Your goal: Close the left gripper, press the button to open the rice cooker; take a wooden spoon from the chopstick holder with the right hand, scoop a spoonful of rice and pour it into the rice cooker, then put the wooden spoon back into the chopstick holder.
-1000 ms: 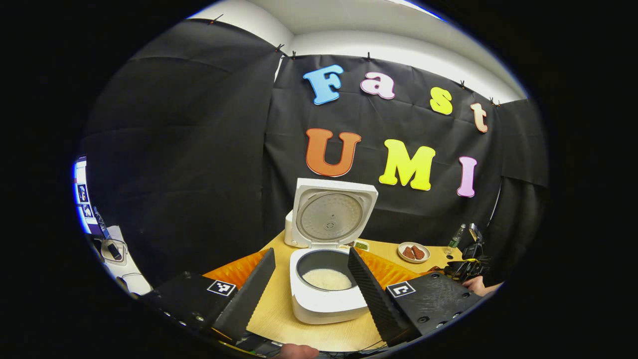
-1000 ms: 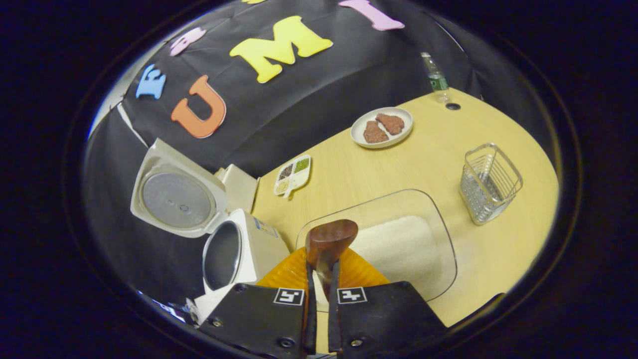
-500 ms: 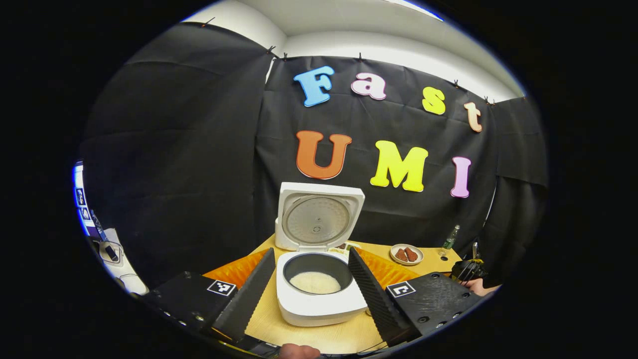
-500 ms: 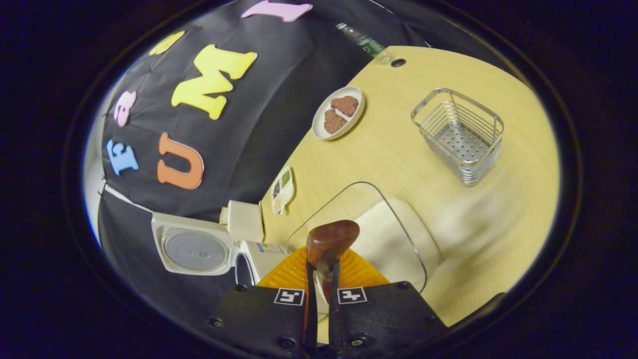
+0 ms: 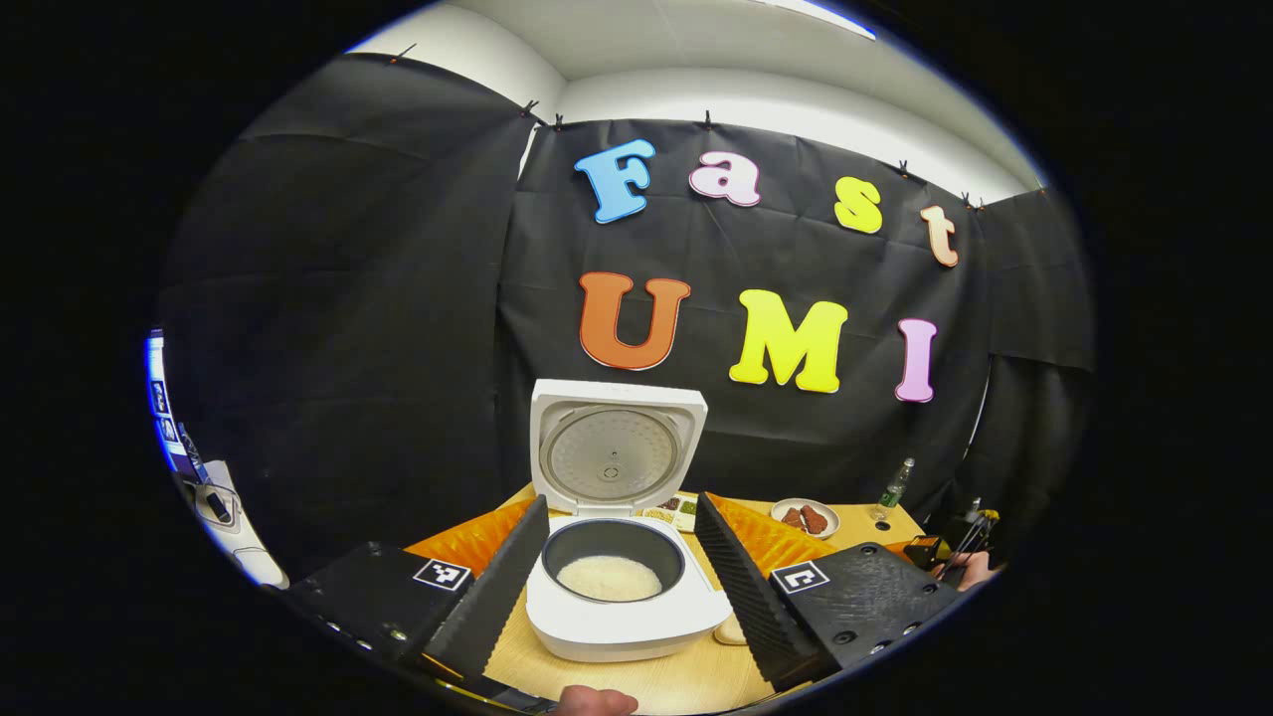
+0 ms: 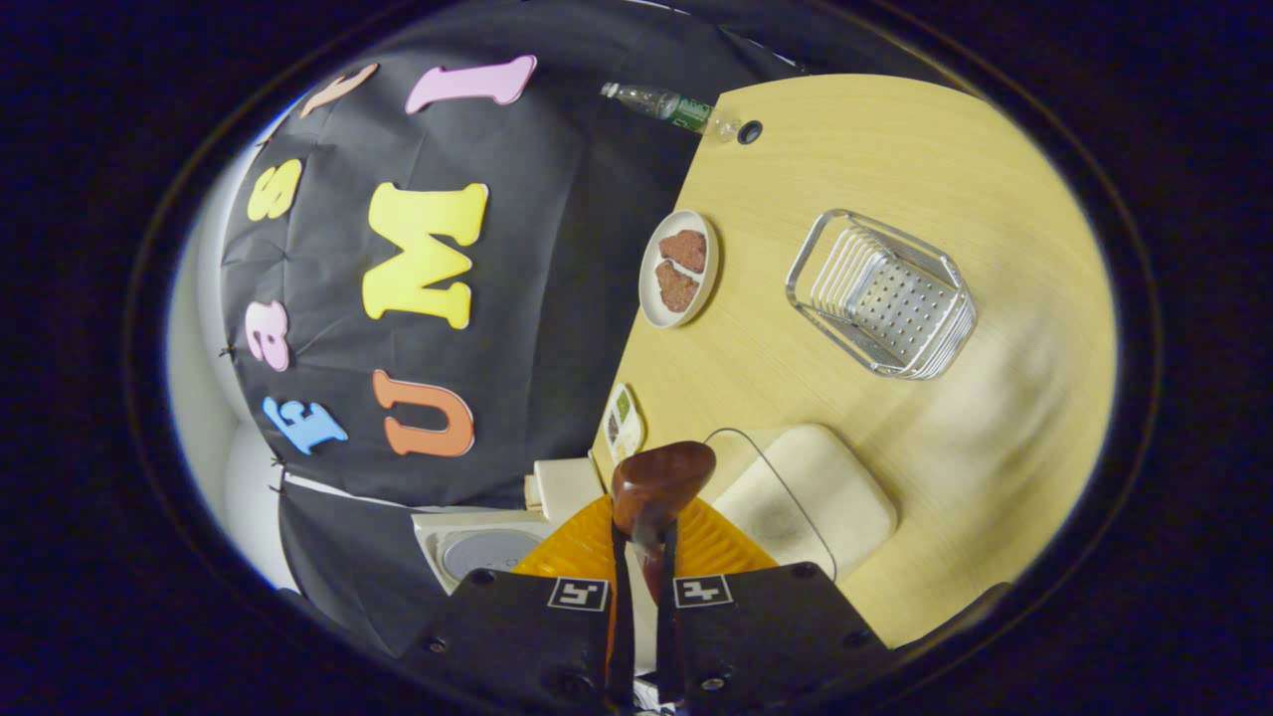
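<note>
Left gripper view shows your left gripper (image 5: 619,577) with its fingers spread wide apart, holding nothing, framing the white rice cooker (image 5: 622,607) on the wooden table (image 5: 646,681). The cooker's lid (image 5: 615,452) stands upright at the far side, and rice (image 5: 609,578) lies in the dark inner pot. In the right gripper view, your right gripper (image 6: 642,587) is clamped on the wooden spoon (image 6: 658,477), whose bowl sticks out just beyond the fingertips. The clear tray of rice (image 6: 811,492) lies just beyond the spoon on the right, and the wire chopstick holder (image 6: 883,295) stands farther off, well apart from the spoon, near a plate (image 6: 679,268) with two brown pieces.
</note>
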A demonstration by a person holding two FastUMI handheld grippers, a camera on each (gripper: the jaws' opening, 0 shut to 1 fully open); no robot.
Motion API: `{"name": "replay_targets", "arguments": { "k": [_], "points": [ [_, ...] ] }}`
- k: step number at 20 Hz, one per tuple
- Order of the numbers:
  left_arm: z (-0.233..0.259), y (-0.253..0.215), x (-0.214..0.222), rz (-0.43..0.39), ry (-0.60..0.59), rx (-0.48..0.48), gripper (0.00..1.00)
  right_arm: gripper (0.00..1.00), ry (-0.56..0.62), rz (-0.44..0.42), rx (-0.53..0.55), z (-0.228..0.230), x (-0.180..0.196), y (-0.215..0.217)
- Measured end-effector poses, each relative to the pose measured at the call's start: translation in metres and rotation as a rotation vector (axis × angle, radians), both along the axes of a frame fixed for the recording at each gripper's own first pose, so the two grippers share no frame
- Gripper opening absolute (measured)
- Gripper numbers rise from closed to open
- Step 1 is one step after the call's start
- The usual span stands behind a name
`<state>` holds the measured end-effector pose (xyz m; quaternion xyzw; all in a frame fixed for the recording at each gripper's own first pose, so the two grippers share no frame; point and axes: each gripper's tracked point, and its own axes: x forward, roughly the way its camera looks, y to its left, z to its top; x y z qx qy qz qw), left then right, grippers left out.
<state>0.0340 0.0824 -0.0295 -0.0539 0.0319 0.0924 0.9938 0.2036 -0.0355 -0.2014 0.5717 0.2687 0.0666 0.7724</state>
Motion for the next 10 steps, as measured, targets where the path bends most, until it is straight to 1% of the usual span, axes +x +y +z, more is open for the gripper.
{"name": "replay_targets", "arguments": {
  "k": [2, 4, 5, 7, 10],
  "points": [
    [0.001, 0.0, 0.001, 0.005, -0.001, 0.002, 0.94, 0.11, -0.032, 0.028, -0.003, 0.019, 0.0, 0.007],
    [-0.001, 0.004, -0.002, 0.018, 0.003, 0.002, 0.94, 0.12, -0.071, 0.066, 0.008, 0.042, 0.004, 0.025],
    [-0.001, 0.006, -0.004, 0.024, 0.004, 0.001, 0.94, 0.12, -0.089, 0.087, 0.017, 0.053, 0.007, 0.038],
    [-0.001, 0.011, -0.009, 0.033, -0.001, 0.008, 0.94, 0.09, -0.115, 0.133, 0.034, 0.071, 0.012, 0.067],
    [-0.002, 0.021, -0.018, 0.051, 0.0, 0.023, 0.94, 0.11, -0.143, 0.218, 0.065, 0.09, 0.019, 0.12]
  ]
}}
